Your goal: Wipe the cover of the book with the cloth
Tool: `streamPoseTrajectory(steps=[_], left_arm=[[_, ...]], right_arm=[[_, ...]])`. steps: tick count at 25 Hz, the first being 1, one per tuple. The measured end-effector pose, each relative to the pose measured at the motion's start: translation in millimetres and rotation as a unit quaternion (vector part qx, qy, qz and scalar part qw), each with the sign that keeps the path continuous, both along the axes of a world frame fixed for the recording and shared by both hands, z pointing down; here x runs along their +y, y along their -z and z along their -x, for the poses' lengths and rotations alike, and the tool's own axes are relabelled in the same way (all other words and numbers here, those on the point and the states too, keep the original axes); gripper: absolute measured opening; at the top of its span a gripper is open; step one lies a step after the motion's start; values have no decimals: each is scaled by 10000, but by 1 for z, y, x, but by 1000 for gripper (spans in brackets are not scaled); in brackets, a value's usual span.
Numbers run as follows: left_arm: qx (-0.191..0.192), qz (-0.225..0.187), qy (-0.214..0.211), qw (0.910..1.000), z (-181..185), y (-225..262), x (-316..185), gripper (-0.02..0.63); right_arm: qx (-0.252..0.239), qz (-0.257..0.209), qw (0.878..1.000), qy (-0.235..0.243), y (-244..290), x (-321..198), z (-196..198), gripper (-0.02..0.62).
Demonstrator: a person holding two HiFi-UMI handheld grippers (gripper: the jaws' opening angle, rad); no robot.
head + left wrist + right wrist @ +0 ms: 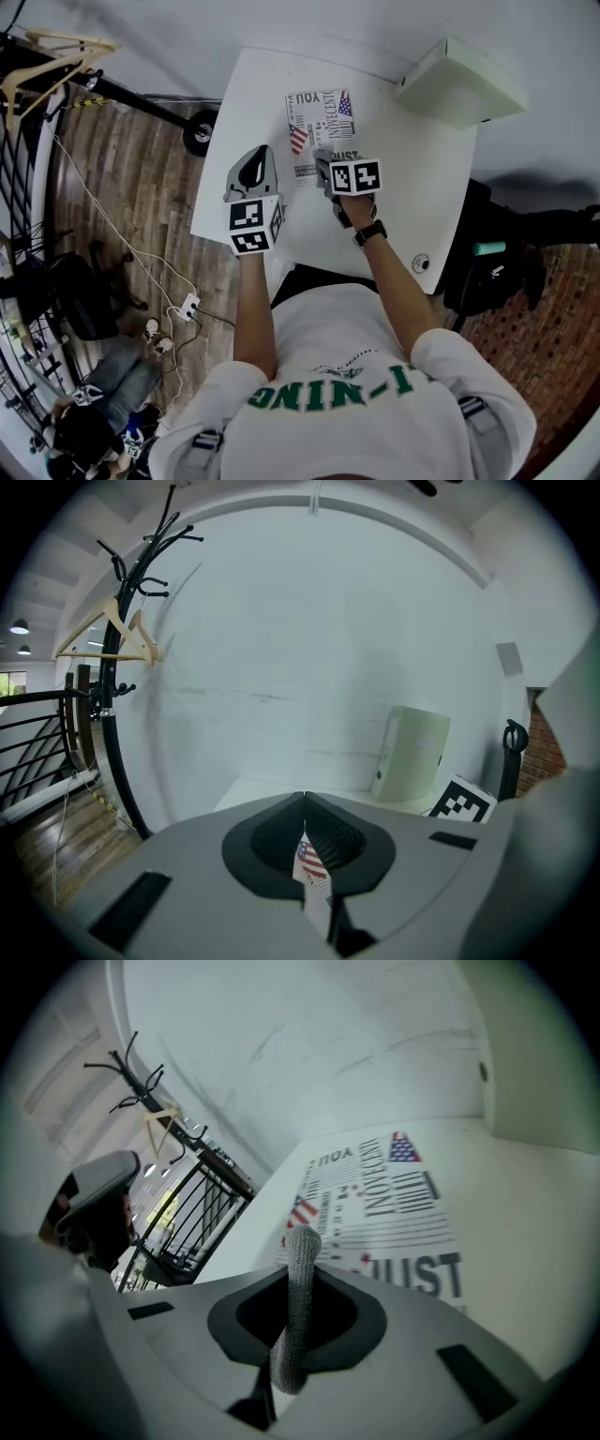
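**Thin cover pinned, cloth poised at the book's near end**

The book [320, 120] lay flat toward the far edge of the white table [412, 197], roughly midway along it. Its cover was printed like newsprint, with small flags.

The left tongs [305, 803] were clenched on a thin, flag-printed edge at the book's left side. The sheet between them looked paper-thin, so the cover was probably light, bendy and easy to crease or tear if pulled. Pinning that edge low and steady, rather than lifting it, seemed the safer hold.

The right tongs [295, 1274] gripped a grey knitted cloth [302, 1241], a soft strip poking out past the jaws, over the book's near end. The cloth should drape and drag without scratching. A light book could still slide on the smooth table under a stroke.

A pale box file [459, 82] sat at the far right corner, well apart.
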State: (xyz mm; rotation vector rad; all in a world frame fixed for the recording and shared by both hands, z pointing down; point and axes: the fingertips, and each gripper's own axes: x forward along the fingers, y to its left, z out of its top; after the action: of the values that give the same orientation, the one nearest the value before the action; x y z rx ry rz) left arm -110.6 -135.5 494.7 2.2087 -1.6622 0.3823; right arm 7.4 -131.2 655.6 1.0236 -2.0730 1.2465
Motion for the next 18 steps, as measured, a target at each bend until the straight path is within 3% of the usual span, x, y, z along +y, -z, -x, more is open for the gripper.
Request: streamPoseTrajectory(steps=[4,8,12,18], left_arm=[[-38,24,146,9999,16,-2,6,14],[-59,38,171,9998,21,-3,9,14],[-33,31,101,9999,15,-3,8,14],[64,-33,-161,9998,-11,-2,3,14]], right_arm=[[0,119,9977,669,-8,27,57,35],[189,238,9974,648,-19,33,60,34],[290,211,9991,219,-17,25,23,32],[584,123,9952,-770,-14,12,-73,32]])
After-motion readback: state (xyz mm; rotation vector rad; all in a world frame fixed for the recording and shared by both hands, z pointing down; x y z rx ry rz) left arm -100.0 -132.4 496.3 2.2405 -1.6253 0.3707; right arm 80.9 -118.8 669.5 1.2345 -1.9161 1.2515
